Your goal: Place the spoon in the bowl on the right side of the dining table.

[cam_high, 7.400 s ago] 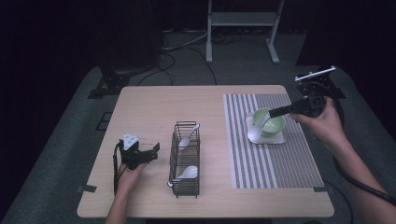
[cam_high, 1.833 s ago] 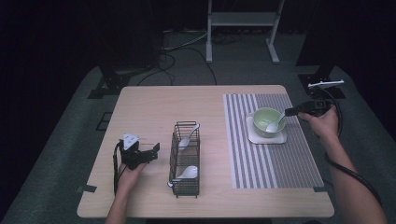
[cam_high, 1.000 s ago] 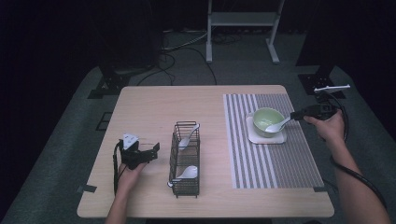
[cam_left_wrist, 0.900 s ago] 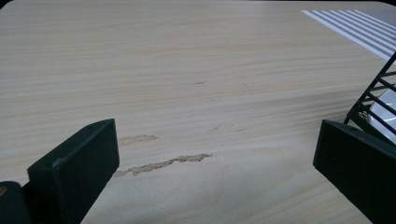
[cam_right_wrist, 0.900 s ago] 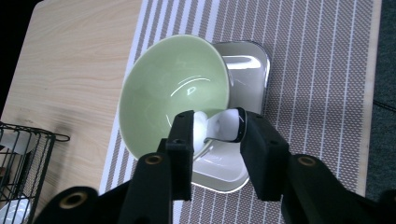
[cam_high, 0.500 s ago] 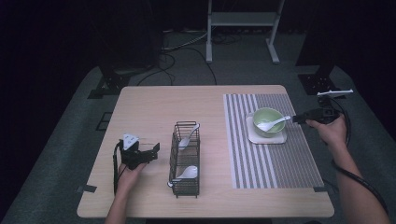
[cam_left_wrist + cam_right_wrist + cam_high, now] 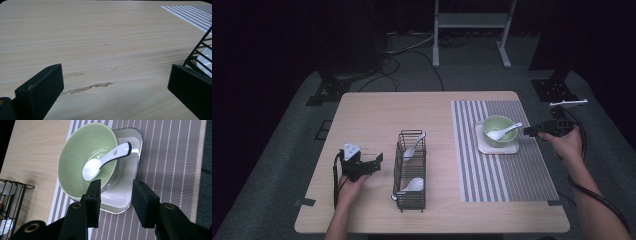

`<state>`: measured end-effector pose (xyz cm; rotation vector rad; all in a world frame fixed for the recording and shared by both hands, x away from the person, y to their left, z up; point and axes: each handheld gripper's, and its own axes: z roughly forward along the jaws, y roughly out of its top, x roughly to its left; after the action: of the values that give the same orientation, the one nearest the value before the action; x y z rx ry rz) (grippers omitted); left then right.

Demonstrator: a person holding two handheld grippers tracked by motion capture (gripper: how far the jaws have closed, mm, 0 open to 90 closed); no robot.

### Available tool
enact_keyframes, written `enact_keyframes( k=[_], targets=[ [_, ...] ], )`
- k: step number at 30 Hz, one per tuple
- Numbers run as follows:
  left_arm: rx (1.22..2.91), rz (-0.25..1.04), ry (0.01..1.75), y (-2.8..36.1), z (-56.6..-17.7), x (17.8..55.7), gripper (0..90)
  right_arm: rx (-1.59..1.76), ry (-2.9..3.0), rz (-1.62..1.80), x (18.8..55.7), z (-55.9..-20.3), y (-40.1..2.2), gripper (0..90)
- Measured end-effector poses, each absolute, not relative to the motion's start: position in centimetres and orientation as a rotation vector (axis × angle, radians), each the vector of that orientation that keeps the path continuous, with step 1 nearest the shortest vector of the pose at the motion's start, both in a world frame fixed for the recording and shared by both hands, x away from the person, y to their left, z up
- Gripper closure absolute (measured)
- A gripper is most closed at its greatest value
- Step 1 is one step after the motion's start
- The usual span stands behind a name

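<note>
Leftmost, the left gripper (image 7: 371, 162) rests low on the pale wooden tabletop (image 7: 377, 115) at about 8 o'clock, held by a hand coming in from the bottom edge; in the left gripper view its two black jaws stand spread wide with bare wood between them, pinching nothing. Just beside it, toward 3 o'clock, stands the black wire rack basket (image 7: 411, 170), apart from the gripper. Two white ceramic spoons lie in it: one spoon (image 7: 414, 148) leaning at the far end, the other spoon (image 7: 411, 186) lying near the close end. Further right, a grey-and-white striped placemat (image 7: 507, 170) covers the right part of the tabletop. On its far half sits a white square dish (image 7: 498, 146), and on that dish a light green round bowl (image 7: 498, 131). A white ceramic soup spoon (image 7: 503, 132) rests in the bowl, scoop down inside, handle leaning over the rim toward 3 o'clock. At the right edge the right gripper (image 7: 528, 132) hovers near that handle, apart from it. Its jaws have just been opening, and in the right gripper view they stand parted with nothing between them, the bowl and spoon lying beyond at 11 o'clock
</note>
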<state>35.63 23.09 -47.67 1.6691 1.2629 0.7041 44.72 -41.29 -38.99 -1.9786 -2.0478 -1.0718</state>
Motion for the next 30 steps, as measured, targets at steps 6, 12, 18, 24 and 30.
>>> enact_keyframes(
  k=[6, 12, 18, 24, 30],
  targets=[
    [1.671, 0.705, 1.262, 23.1, -47.7, 35.6, 0.0, -1.953, -2.054, -1.07, 44.3, -39.5, -41.0, 56.5],
    [1.673, 0.704, 1.264, 23.1, -47.7, 35.6, 0.0, -1.922, -2.082, -1.058, 43.9, -39.8, -40.5, 55.8],
    [1.67, 0.703, 1.265, 23.1, -47.7, 35.6, 0.0, -1.901, -2.103, -1.045, 43.8, -40.0, -40.0, 55.0],
    [1.672, 0.704, 1.264, 23.1, -47.7, 35.6, 0.0, -1.883, -2.118, -1.033, 43.5, -40.2, -39.6, 54.0],
    [1.672, 0.704, 1.264, 23.1, -47.7, 35.6, 0.0, -1.87, -2.124, -1.022, 43.2, -40.4, -39.3, 52.7]
  ],
)
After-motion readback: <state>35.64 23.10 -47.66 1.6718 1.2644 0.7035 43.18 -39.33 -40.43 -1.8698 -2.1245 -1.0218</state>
